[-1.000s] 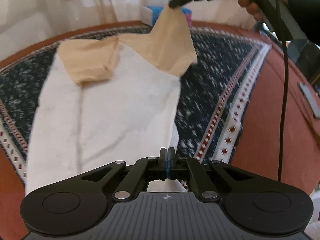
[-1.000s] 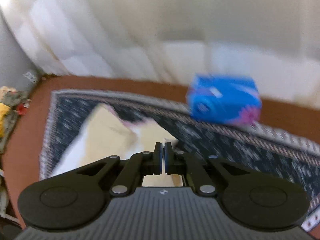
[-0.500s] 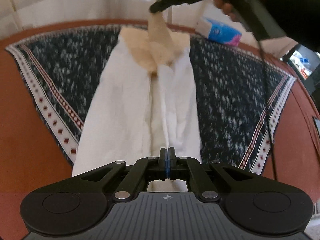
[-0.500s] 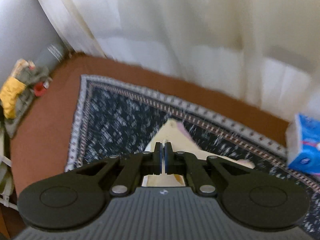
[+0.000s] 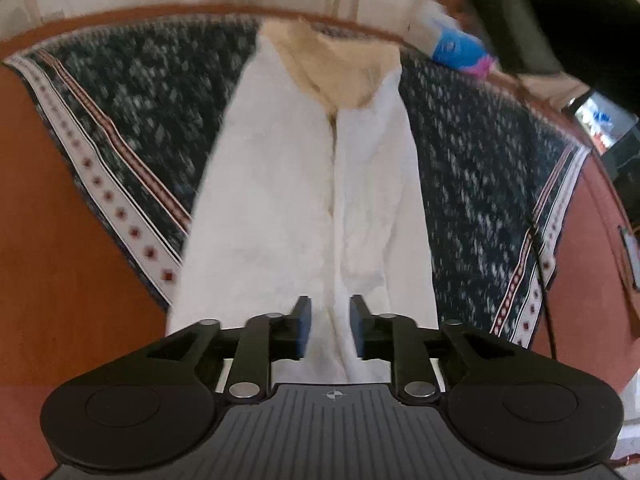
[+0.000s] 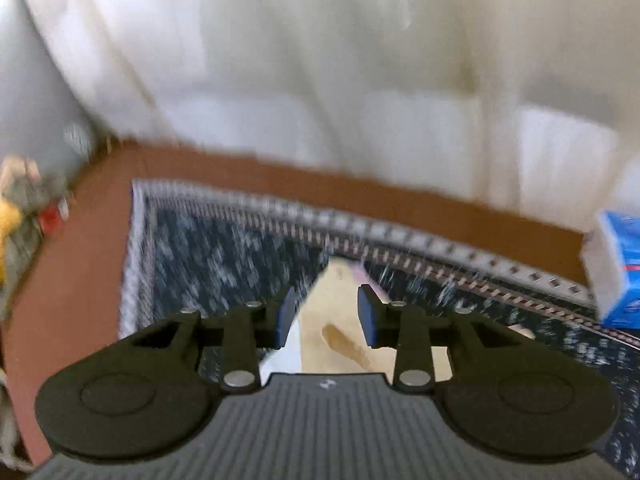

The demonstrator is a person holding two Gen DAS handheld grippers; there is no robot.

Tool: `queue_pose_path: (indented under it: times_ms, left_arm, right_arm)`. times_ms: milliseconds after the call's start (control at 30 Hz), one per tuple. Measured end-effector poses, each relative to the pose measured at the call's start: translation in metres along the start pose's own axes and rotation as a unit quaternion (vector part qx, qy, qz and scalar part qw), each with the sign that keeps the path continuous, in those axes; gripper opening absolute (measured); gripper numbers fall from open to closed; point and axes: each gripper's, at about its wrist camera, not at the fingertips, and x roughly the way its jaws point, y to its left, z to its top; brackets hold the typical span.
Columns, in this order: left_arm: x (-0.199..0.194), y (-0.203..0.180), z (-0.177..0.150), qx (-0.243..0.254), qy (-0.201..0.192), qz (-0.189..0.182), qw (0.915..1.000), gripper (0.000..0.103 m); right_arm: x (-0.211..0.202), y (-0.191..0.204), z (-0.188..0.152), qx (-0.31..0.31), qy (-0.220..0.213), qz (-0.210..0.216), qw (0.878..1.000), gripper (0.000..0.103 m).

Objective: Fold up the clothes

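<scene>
while the patterned rug [image 5: 132, 92] covers the brown table [image 5: 60, 280], the white garment [image 5: 304, 200] lies folded lengthwise along its middle, tan sleeves [image 5: 340, 68] at the far end. left gripper [image 5: 330, 322] is opening, pads clear of the cloth beneath. right gripper [image 6: 326, 314] is opening too, holding nothing, above the tan end. a blue packet [image 6: 620, 272] sits far right.

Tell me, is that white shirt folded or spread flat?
Partly folded. The shirt lies on the rug as a narrow strip, both sides turned in to meet at a middle seam, tan sleeves on top.
</scene>
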Motion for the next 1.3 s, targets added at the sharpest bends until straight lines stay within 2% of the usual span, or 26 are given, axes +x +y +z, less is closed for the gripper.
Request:
queue_pose_path:
  times_ms: [100, 133, 200, 267, 467, 567, 633, 700, 833, 967, 1067, 1100, 1133, 1167, 1233, 1300]
  left_arm:
    - [-0.008, 0.003, 0.022, 0.013, -0.028, 0.012, 0.9994, 0.041]
    - [-0.009, 0.003, 0.031, 0.015, -0.038, 0.018, 0.999, 0.042]
    - [-0.008, 0.007, 0.048, 0.01, -0.05, 0.025, 0.9984, 0.043]
    - [-0.005, 0.01, 0.065, 0.004, -0.062, 0.026, 0.9977, 0.044]
    - [0.015, 0.022, 0.114, 0.006, -0.07, 0.039, 0.9967, 0.049]
    - [0.024, 0.026, 0.147, -0.014, -0.074, 0.023, 0.9969, 0.05]
    - [0.032, 0.027, 0.173, -0.015, -0.077, 0.011, 0.9968, 0.055]
    - [0.043, 0.028, 0.197, -0.012, -0.07, 0.006, 0.9975, 0.055]
    - [0.065, 0.019, 0.232, 0.027, -0.053, -0.001, 0.9982, 0.056]
    - [0.09, 0.009, 0.246, 0.07, -0.028, 0.006, 0.9972, 0.058]
    - [0.108, 0.009, 0.249, 0.072, -0.007, 0.008, 0.9973, 0.057]
    - [0.113, 0.011, 0.249, 0.072, -0.002, 0.005, 0.9974, 0.051]
    - [0.117, 0.013, 0.248, 0.073, 0.003, 0.004, 0.9973, 0.016]
    - [0.121, 0.015, 0.248, 0.074, 0.008, 0.002, 0.9972, 0.004]
    - [0.123, 0.021, 0.249, 0.072, 0.009, 0.004, 0.9974, 0.0]
    - [0.121, 0.027, 0.25, 0.076, 0.001, 0.006, 0.9971, 0.0]
  right_arm:
    - [-0.049, -0.009, -0.009, 0.012, -0.037, 0.009, 0.999, 0.039]
    - [-0.058, -0.012, -0.015, 0.017, -0.038, 0.009, 0.999, 0.04]
    - [-0.067, -0.02, -0.034, 0.031, -0.014, 0.009, 0.999, 0.041]
    - [-0.063, -0.026, -0.057, 0.041, 0.005, -0.007, 0.999, 0.042]
    - [-0.038, -0.031, -0.09, 0.108, 0.021, 0.011, 0.994, 0.042]
    - [-0.03, -0.027, -0.097, 0.122, 0.023, 0.01, 0.992, 0.042]
    - [-0.03, -0.023, -0.1, 0.124, 0.022, 0.003, 0.992, 0.042]
    - [-0.024, -0.021, -0.1, 0.134, 0.021, -0.013, 0.991, 0.042]
    - [-0.015, -0.021, -0.102, 0.164, 0.019, -0.03, 0.986, 0.042]
    - [-0.011, -0.017, -0.105, 0.168, 0.023, -0.049, 0.984, 0.042]
    - [-0.011, -0.017, -0.107, 0.181, 0.019, -0.056, 0.982, 0.037]
    - [-0.011, -0.017, -0.108, 0.184, 0.018, -0.057, 0.981, 0.032]
    - [-0.012, -0.017, -0.108, 0.186, 0.017, -0.057, 0.981, 0.022]
    - [-0.013, -0.016, -0.108, 0.187, 0.017, -0.056, 0.981, 0.014]
    - [-0.016, -0.012, -0.107, 0.177, 0.013, -0.056, 0.983, 0.008]
    - [-0.019, -0.005, -0.105, 0.154, 0.006, -0.049, 0.987, 0.007]
